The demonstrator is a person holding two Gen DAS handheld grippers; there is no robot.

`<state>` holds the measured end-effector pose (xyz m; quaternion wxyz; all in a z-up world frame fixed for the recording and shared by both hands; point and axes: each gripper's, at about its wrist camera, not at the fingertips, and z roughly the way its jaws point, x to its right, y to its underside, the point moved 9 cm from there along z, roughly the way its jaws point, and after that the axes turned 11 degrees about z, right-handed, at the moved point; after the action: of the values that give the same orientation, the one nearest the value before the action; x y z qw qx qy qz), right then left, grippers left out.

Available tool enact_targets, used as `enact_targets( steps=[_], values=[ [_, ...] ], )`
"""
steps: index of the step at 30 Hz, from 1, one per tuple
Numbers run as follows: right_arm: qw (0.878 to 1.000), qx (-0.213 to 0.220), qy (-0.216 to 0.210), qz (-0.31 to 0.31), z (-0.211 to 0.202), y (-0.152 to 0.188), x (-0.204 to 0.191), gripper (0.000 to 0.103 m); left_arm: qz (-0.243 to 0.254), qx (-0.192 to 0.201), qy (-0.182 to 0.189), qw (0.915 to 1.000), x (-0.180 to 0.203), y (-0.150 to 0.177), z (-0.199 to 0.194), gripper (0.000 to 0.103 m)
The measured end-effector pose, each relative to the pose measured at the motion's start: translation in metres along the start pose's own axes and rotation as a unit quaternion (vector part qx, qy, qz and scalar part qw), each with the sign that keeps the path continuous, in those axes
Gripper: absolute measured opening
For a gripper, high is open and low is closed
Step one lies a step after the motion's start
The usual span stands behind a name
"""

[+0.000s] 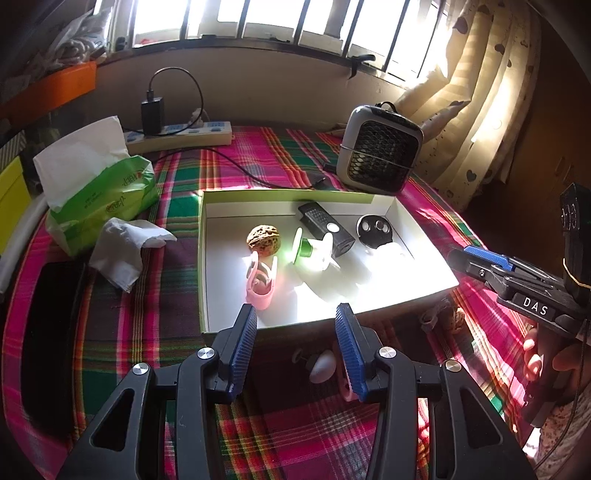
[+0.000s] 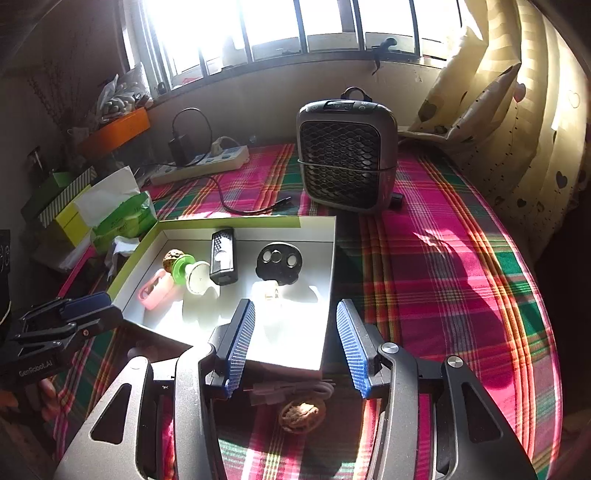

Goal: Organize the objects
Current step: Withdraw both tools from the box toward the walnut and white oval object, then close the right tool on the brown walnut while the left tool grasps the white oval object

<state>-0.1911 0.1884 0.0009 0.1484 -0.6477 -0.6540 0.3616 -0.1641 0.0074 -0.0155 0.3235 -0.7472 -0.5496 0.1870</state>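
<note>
Nearest the left wrist camera, the left hand-held gripper [image 1: 295, 347] hovers over the plaid-covered surface [image 1: 303, 424] with its 2 blue pads spread apart and nothing pressed between them. Below the gap, in shadow, lie a small white egg-shaped piece [image 1: 322, 365] and something pink [image 1: 346, 393] half hidden by one finger. The right hand-held gripper [image 2: 295, 347] is likewise released, its jaws apart and empty. Beneath it on the cloth lie a walnut [image 2: 301, 415] and, just behind that, a coiled white cable [image 2: 295, 391], both close to the near wall of the box. From the left camera, the right hand-held gripper shows at the right edge, with the person's fingers [image 1: 532, 360] wrapped around its handle.

Just beyond both hand-held grippers stands the open white box [image 1: 207, 258], lit hard by sun. Inside it, from near to far: a pink clip-like item [image 1: 260, 282], a second walnut [image 1: 263, 240] just behind it, a green-and-white spool-shaped piece [image 1: 308, 247], a small white object [image 2: 269, 290] washed out by glare, a black rectangular device [image 1: 325, 229] and a black round disc with 3 holes [image 1: 373, 230].

Left of the box sit a crumpled tissue [image 1: 122, 247] and a green tissue pack [image 1: 99, 192]. Farther back are a small grey heater [image 2: 347, 155], a white power strip [image 1: 181, 134] with a black charger [image 1: 152, 110] plugged in, the barred window [image 1: 295, 18] and a patterned curtain [image 1: 487, 92].
</note>
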Motion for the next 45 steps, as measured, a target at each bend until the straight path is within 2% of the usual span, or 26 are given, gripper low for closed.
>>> enact_targets(
  steps=[9, 13, 26, 45],
  values=[
    [0.999, 0.007, 0.035, -0.002, -0.011, 0.025, 0.015, 0.047, -0.018, -0.004, 0.011, 0.9998, -0.004, 0.023, -0.005, 0.042],
    [0.999, 0.005, 0.035, -0.008, -0.012, 0.035, 0.013, 0.048, -0.028, -0.01, 0.012, 0.9995, -0.006, 0.031, -0.004, 0.042],
    [0.999, -0.015, 0.047, -0.011, -0.007, 0.059, 0.016, 0.048, -0.021, -0.021, 0.034, 0.999, 0.008, 0.037, 0.008, 0.043],
    [0.997, -0.044, 0.059, -0.013, 0.009, 0.066, 0.02, 0.048, -0.005, -0.034, 0.024, 0.9991, 0.013, 0.032, 0.025, 0.045]
  ],
)
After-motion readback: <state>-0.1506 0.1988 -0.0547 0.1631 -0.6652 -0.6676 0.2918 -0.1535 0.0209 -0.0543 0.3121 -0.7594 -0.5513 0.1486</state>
